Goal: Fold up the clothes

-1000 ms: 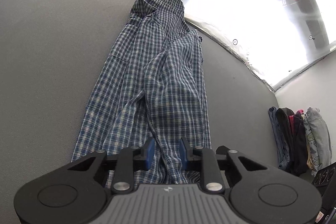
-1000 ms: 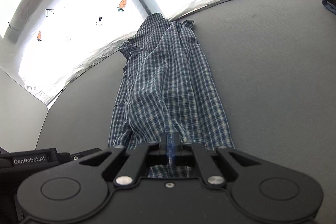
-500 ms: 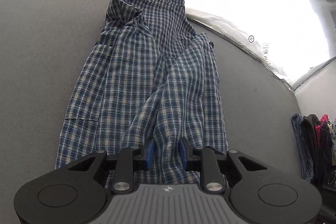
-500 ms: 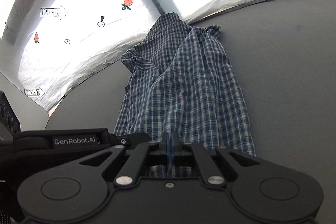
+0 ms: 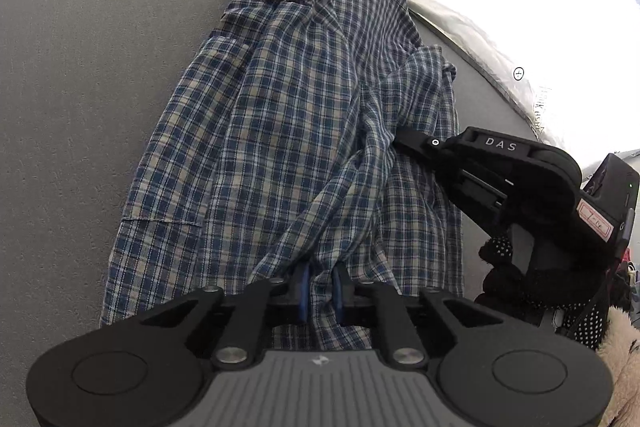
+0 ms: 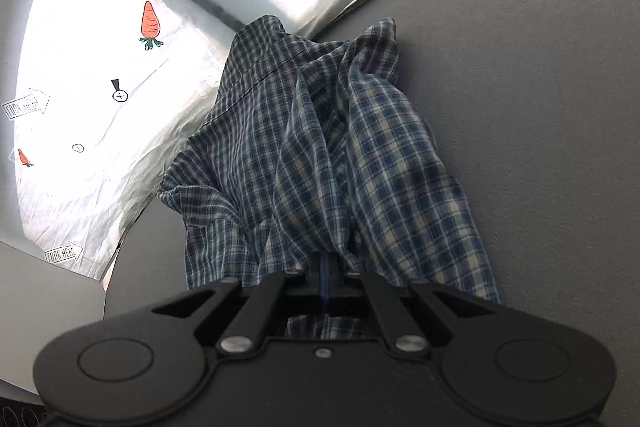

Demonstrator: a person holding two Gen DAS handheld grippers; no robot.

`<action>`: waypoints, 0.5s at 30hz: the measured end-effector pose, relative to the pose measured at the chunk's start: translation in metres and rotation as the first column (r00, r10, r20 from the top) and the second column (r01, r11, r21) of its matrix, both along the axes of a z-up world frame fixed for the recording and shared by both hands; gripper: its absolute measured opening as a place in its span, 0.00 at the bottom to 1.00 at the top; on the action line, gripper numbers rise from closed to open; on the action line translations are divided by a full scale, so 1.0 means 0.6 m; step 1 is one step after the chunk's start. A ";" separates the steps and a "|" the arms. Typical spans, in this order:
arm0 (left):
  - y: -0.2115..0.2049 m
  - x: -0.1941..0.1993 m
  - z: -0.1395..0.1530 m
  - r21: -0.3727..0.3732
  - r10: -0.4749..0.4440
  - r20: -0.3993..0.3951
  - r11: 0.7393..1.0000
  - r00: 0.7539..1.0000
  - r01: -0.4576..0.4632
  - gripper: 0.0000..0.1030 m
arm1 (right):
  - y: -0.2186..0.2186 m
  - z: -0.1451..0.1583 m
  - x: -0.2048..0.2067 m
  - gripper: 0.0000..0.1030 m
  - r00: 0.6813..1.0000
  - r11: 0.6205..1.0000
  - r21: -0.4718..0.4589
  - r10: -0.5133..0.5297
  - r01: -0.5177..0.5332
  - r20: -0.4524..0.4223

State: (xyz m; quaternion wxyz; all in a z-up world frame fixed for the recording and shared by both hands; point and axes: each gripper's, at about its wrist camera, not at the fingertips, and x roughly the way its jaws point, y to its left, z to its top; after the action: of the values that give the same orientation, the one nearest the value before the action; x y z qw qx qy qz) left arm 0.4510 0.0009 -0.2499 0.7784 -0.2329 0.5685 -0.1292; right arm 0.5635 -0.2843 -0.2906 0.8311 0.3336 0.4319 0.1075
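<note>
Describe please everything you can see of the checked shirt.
The checked shirt is thin woven cloth, dark blue with pale cream and white lines. It lies lengthwise on the grey surface, its collar at the far end, rumpled into long folds. A seam crosses one lower panel. The left gripper is closing its jaws on a bunched fold; the right gripper is shut on another fold.

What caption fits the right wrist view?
Right hand-held gripper shut on bunched blue plaid cotton shirt over grey felt table.
</note>
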 end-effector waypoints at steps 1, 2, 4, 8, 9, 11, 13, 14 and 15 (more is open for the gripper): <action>0.001 0.002 0.000 -0.003 0.001 -0.008 1.000 1.000 -0.001 0.14 | -0.003 0.002 0.016 0.00 1.000 1.000 -0.014 -0.010 0.010 0.006; 0.002 0.003 0.000 -0.004 0.001 -0.012 1.000 1.000 -0.001 0.14 | -0.006 0.004 0.034 0.00 1.000 0.999 -0.032 -0.020 0.021 0.014; 0.002 0.003 0.000 -0.003 -0.001 -0.017 1.000 1.000 0.001 0.14 | -0.014 0.006 0.068 0.00 0.999 0.997 -0.059 -0.039 0.040 0.023; 0.002 -0.003 0.002 0.003 0.007 -0.021 1.000 1.000 -0.007 0.14 | -0.020 0.007 0.097 0.00 0.999 0.997 -0.064 -0.049 0.048 -0.002; 0.001 -0.003 0.002 0.004 0.009 -0.023 1.000 1.000 -0.009 0.14 | -0.017 0.009 0.097 0.00 0.999 0.996 -0.074 -0.045 0.044 -0.007; 0.003 -0.003 0.000 0.001 0.016 -0.028 1.000 0.999 -0.016 0.14 | -0.013 0.013 0.083 0.00 0.999 0.996 -0.089 -0.033 0.032 -0.010; 0.002 -0.002 -0.003 -0.005 0.022 -0.033 1.000 0.999 -0.022 0.14 | -0.018 0.012 0.067 0.00 0.999 0.997 -0.062 -0.045 0.043 -0.028; 0.003 -0.002 -0.004 -0.007 0.023 -0.035 1.000 0.999 -0.024 0.14 | -0.021 0.011 0.058 0.00 0.998 0.998 -0.045 -0.053 0.051 -0.040; 0.003 -0.001 -0.005 -0.007 0.025 -0.037 1.000 0.999 -0.025 0.14 | -0.023 0.009 0.050 0.00 0.997 0.998 -0.030 -0.061 0.059 -0.051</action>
State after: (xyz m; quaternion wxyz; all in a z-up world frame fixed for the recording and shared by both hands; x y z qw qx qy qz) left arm 0.4501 0.0030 -0.2530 0.7684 -0.2452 0.5794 -0.1175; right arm 0.5935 -0.2984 -0.2853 0.8271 0.3372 0.4446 0.0675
